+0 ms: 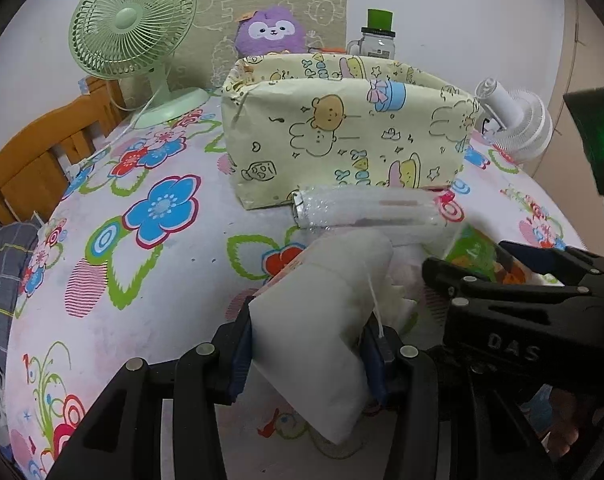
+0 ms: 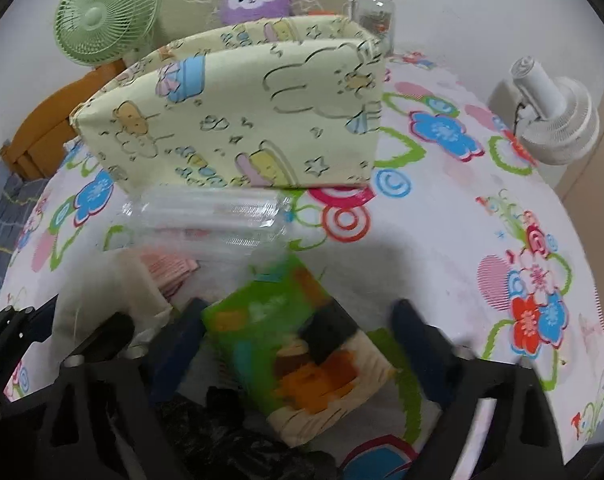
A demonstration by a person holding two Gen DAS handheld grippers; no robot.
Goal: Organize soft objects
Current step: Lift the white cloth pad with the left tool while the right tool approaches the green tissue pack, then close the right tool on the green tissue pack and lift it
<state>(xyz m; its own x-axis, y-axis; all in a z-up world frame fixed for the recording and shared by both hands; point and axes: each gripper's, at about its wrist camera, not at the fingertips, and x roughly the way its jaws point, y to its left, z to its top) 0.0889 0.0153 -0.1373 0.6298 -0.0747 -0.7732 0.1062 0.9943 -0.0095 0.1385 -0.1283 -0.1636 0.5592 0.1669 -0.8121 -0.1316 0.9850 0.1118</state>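
A floral cloth (image 1: 150,280) covers the table, and everything else sits on it. The biggest thing there is a pale yellow fabric bin (image 1: 342,136) with cartoon prints, open at the top, standing toward the back of the table. Behind it to the left stands a green fan (image 1: 132,36); a white fan (image 1: 518,120) sits off its right end. A purple plush (image 1: 271,31) peeks over the bin's back rim, with a green-capped jar (image 1: 378,38) beside it against the wall. Part of a wooden chair (image 1: 42,152) shows past the table's left edge. Just in front of the bin lies a clear air cushion (image 1: 366,210), its length running along the bin's front wall, close to it. Nearer the cameras, a white pouch (image 1: 326,336) with a thin drawstring is raised off the cloth, tilted, in the left gripper (image 1: 308,356); the blue pads press on both its sides, so the jaws are closed down to the pouch's width. To its right a green tissue pack (image 2: 298,344) lies on the cloth, one end pointing toward the air cushion. The right gripper (image 2: 298,344) straddles this pack with its jaws spread wide; the fingers (image 2: 418,340) stand clear of the pack on the right, while on the left the blurred picture leaves it unclear whether a pad touches the pack's edge. Some crumpled black material (image 2: 238,436) lies under the right gripper's body, too blurred to name.
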